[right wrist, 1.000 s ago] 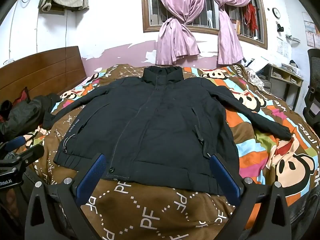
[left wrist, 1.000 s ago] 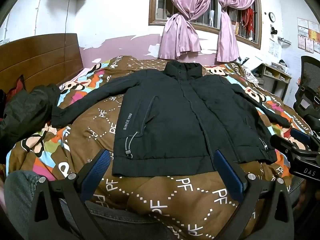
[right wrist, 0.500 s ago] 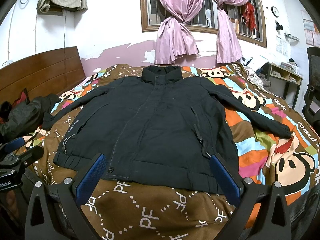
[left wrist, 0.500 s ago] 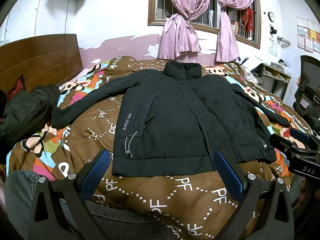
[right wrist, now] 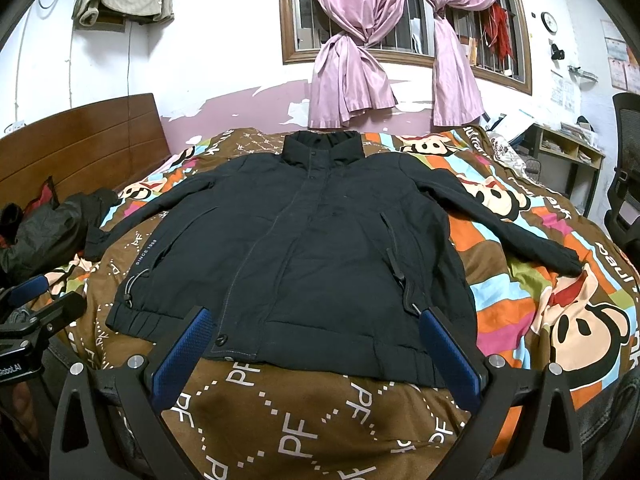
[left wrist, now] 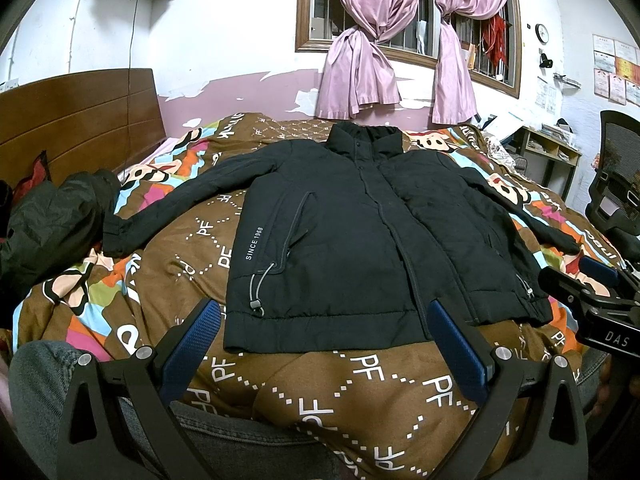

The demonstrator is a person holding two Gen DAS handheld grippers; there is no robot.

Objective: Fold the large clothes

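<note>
Left wrist view: left gripper (left wrist: 323, 334) is spread wide and empty; the dark padded zip-front jacket (left wrist: 360, 236) lies flat on the patterned brown quilt (left wrist: 360, 392). Right gripper (right wrist: 314, 340) also gapes. Thick padding might slip out of a shallow pinch.

Black jacket (left wrist: 352, 240) flat, sleeves outspread

Far wall (left wrist: 224, 32): white, paint peeling. Barred window (left wrist: 408, 12) with knotted pink curtains (left wrist: 360, 64). Wooden headboard (left wrist: 76, 120) left. Shelf (left wrist: 552, 156) and chair (left wrist: 620, 184) right.
</note>
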